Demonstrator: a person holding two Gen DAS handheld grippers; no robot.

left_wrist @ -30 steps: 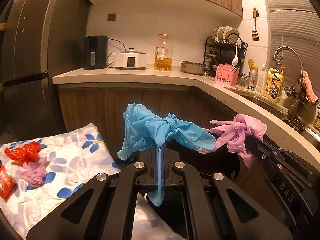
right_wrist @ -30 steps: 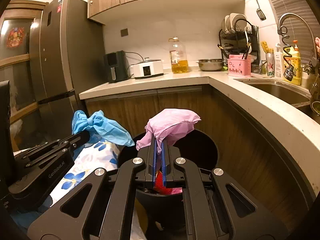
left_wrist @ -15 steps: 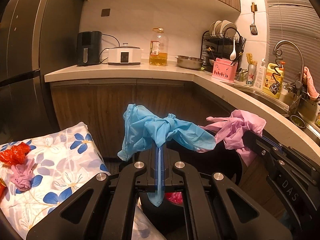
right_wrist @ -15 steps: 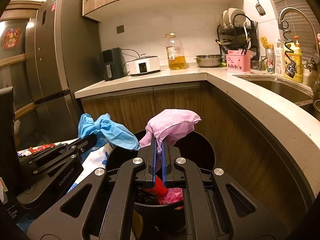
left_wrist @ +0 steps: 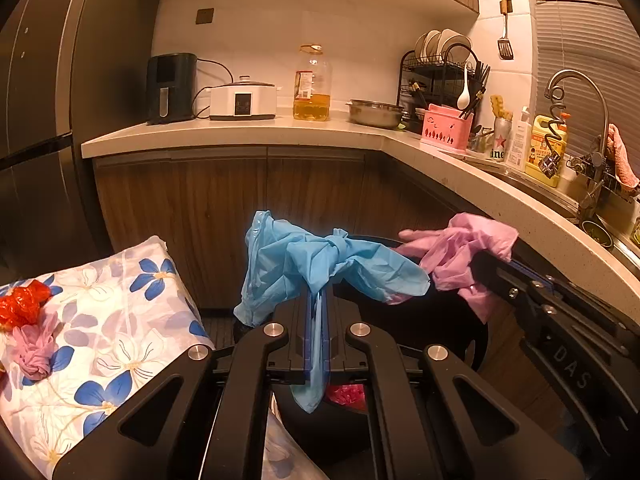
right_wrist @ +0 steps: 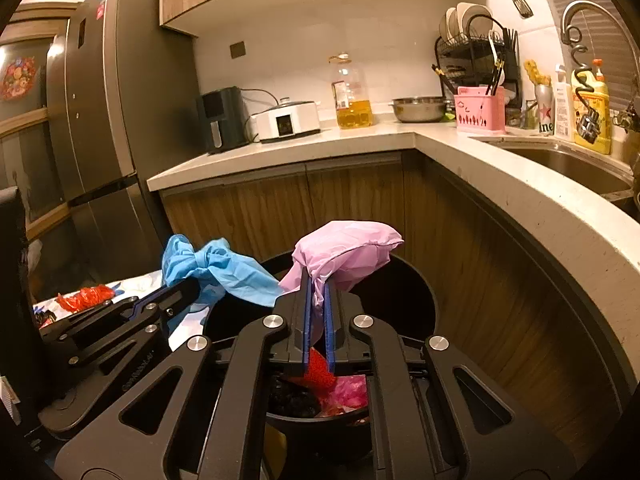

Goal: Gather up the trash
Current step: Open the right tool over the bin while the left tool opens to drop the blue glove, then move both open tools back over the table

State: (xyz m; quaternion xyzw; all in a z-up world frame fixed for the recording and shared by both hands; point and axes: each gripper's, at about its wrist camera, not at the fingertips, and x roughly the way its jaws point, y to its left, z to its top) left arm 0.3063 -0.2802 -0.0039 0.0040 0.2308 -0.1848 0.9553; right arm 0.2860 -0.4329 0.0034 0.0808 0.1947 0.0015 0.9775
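Note:
My left gripper (left_wrist: pixel 318 292) is shut on a knotted blue glove (left_wrist: pixel 304 260), whose tail hangs down between the pads. In the right wrist view that gripper (right_wrist: pixel 188 286) sits at the left edge of the black trash bin (right_wrist: pixel 424 280), with the blue glove (right_wrist: pixel 224 268) over the rim. My right gripper (right_wrist: pixel 317 280) holds a crumpled pink glove (right_wrist: pixel 348 248) above the bin's opening. Its jaws are opening slightly, with the glove still pinched between the pads. Red and pink trash (right_wrist: pixel 352 394) lies inside the bin. The left wrist view shows the pink glove (left_wrist: pixel 460 248) to the right.
A flowered cloth (left_wrist: pixel 120 320) at the left carries a red wrapper (left_wrist: pixel 22 304) and a crumpled pink glove (left_wrist: pixel 34 356). Wooden cabinets (right_wrist: pixel 352 200) and a curved counter (right_wrist: pixel 560 216) wrap around behind and to the right of the bin. A fridge (right_wrist: pixel 100 120) stands at the left.
Both grippers have moved forward with their gloves and now hang over the bin. The gap between the right pads has widened a little.

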